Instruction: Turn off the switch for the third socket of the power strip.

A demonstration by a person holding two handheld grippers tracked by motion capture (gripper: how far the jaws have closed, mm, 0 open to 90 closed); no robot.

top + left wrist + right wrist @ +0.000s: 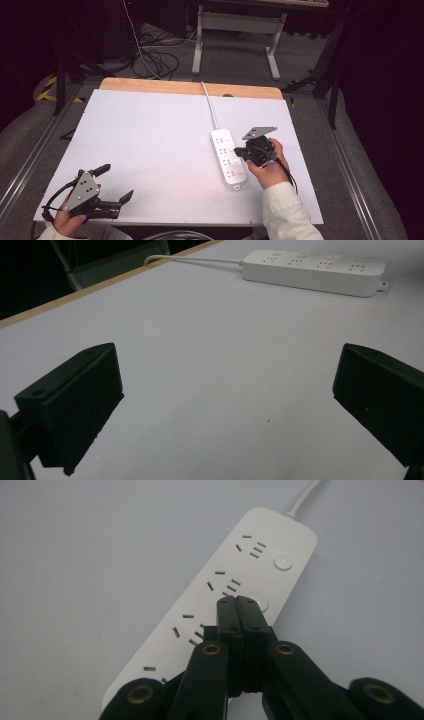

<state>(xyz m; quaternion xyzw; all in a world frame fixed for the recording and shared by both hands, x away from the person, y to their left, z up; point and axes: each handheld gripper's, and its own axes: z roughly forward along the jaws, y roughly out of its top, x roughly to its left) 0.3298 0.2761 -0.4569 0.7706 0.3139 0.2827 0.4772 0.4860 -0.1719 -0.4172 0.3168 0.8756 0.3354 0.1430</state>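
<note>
High view first: white table (150, 150) with a wooden strip along the far edge, and a white strip (229, 157) lying at about 3 o'clock from the table's centre. Its cord (210, 105) runs off toward 12 and over the far edge. The right gripper (246, 151) sits just beside the strip's right side, tip pointing at it, with a hand (270, 167) wrapped round the body. The left gripper (114, 182) is way down at 7 o'clock near the front edge, well apart from everything, jaws spread wide. My guess is it's parked there just to stay out of the way.

Left gripper view: the two black jaws stand far apart with nothing but bare table between them, so that one's released. The strip lies up at 1 o'clock, long side toward the camera, cord heading off to 11.

Right gripper view: the jaws are pressed flat together, clenched on nothing, and the closed tip sits over the strip right next to a round button (259, 603) beside the second socket. Another button (283, 561) shows further up at 1 o'clock. Closing the jaws makes a single blunt poker, so I reckon that's for pushing a switch. Can't tell if the tip is actually touching the button or just above it.
</note>
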